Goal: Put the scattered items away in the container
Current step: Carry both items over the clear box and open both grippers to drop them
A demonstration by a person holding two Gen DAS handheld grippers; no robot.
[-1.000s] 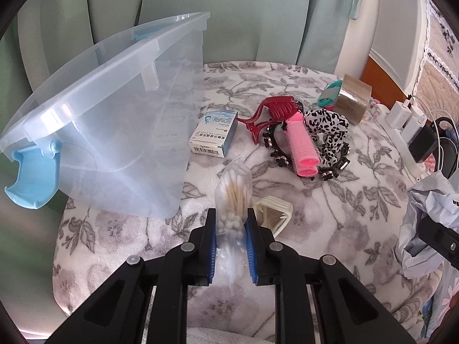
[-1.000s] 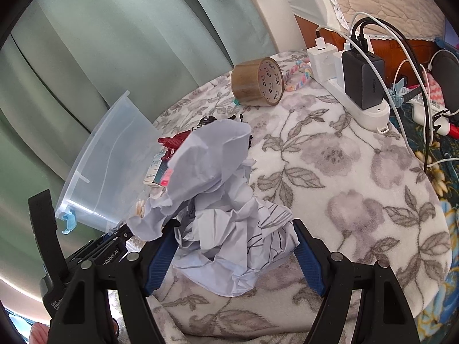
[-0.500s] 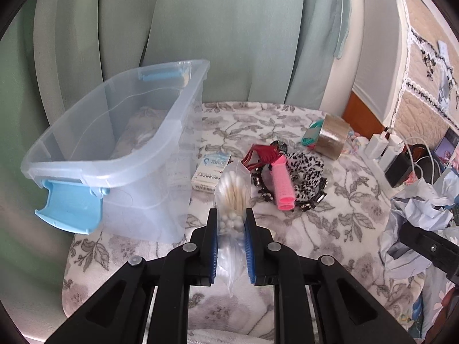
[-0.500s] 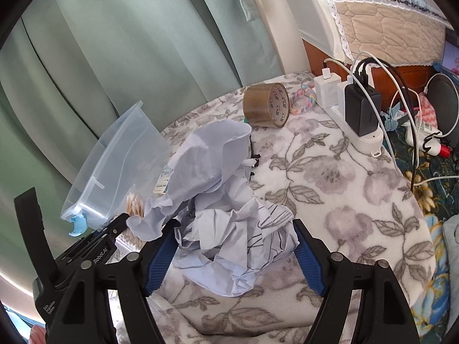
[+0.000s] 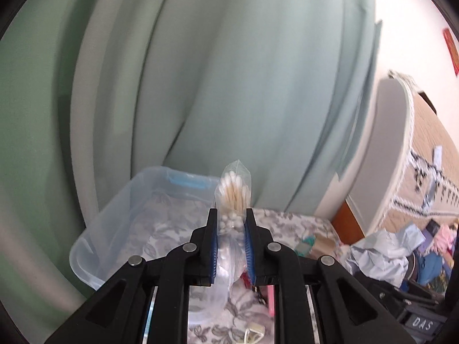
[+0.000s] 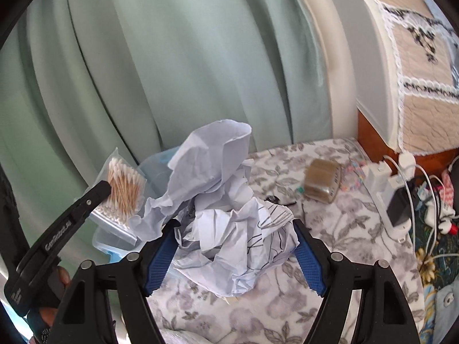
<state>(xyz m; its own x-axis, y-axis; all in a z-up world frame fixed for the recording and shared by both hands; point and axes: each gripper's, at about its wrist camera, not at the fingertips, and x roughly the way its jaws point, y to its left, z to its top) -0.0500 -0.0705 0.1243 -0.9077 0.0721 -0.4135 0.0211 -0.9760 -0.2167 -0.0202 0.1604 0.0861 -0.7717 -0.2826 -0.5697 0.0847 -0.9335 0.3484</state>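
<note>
Clear plastic container (image 5: 120,229): open, at 10 o'clock from left gripper (image 5: 231,223), the nearer unit. Left gripper clamped on bag of cotton swabs (image 5: 233,197), long axis pointing forward. Right gripper (image 6: 233,246) closed on crumpled paper (image 6: 226,200); container behind it at 11 o'clock.

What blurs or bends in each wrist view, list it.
Left wrist view: the green curtain smears with motion blur and the fisheye bows it, while the clear bag of cotton swabs in the left gripper stays sharp. Right wrist view: the brown tape roll is smeared, the crumpled pale paper wad in the right gripper crisp; black vignette rings both.
</note>
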